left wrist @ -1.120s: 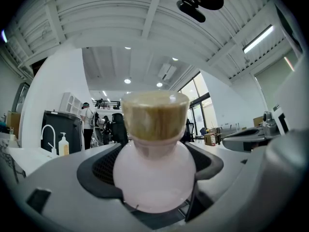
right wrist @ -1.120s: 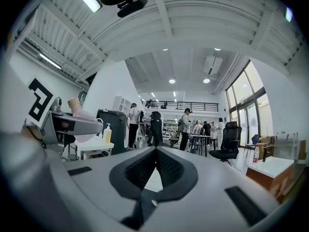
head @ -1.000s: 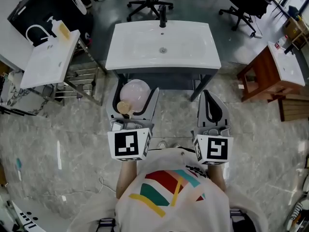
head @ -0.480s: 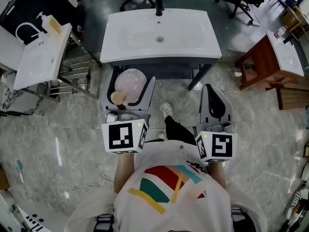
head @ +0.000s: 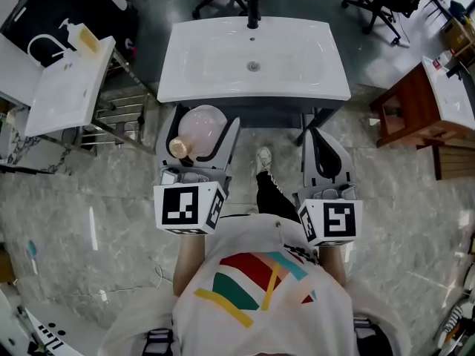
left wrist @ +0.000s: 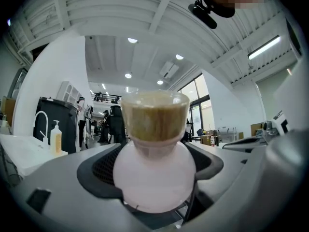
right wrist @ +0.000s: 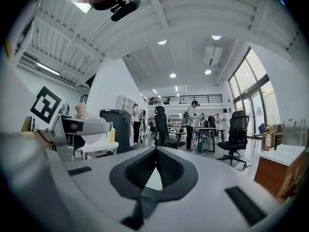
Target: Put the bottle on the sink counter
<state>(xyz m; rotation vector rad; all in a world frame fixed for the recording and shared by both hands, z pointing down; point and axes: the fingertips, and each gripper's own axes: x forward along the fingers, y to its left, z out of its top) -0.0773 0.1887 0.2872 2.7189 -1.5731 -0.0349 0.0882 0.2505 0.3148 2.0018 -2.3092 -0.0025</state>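
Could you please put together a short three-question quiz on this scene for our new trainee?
1. True or false: the left gripper is shut on the round pale pink bottle with a tan cap.
2. Multiple choice: the right gripper is A) shut on a sponge, B) shut with nothing between its jaws, C) wide open.
3. Short answer: is the bottle resting on the white sink counter?

Key:
1. True.
2. B.
3. No. In the head view it is held in front of the counter's near edge, above the grey marbled floor.
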